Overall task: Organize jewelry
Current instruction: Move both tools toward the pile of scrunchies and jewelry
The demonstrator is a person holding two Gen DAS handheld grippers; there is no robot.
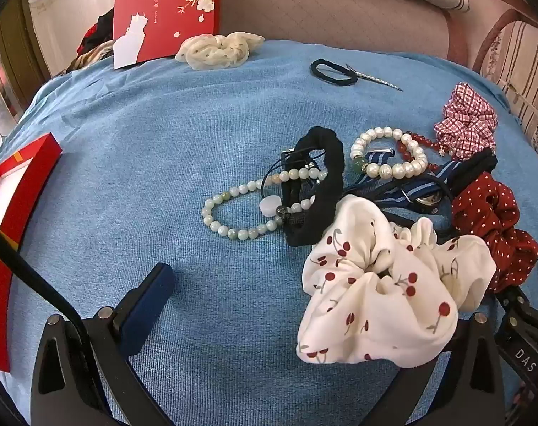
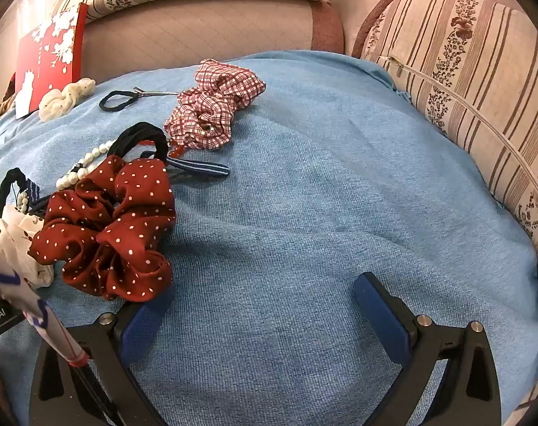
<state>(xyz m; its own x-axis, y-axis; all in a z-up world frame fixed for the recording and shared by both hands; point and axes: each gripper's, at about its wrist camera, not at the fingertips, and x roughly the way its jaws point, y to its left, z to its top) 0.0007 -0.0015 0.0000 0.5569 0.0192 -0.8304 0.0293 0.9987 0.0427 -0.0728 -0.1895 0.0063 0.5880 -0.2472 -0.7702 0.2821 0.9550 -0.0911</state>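
Observation:
Jewelry and hair ties lie heaped on a blue cloth [image 1: 162,135]. Among them are a pale jade bead bracelet [image 1: 233,209], a pearl bracelet [image 1: 389,156], red beads [image 1: 407,142], a black fabric tie [image 1: 325,184] and a striped watch strap [image 1: 411,191]. My left gripper [image 1: 276,301] is open just above the cloth. A white cherry-print scrunchie [image 1: 382,294] lies partly between its jaws and hides the right fingertip. My right gripper [image 2: 265,305] is open over bare cloth, its left finger [image 2: 151,316] near a red dotted scrunchie [image 2: 109,227]. A checked scrunchie [image 2: 212,106] lies farther back.
An open red box [image 1: 16,191] sits at the left edge. A red flowered lid [image 1: 166,14] leans upright at the back beside a cream scrunchie [image 1: 215,49]. A thin black hair tie [image 1: 332,71] and a metal clip [image 1: 375,78] lie behind the heap. Striped cushions [image 2: 482,88] border the right.

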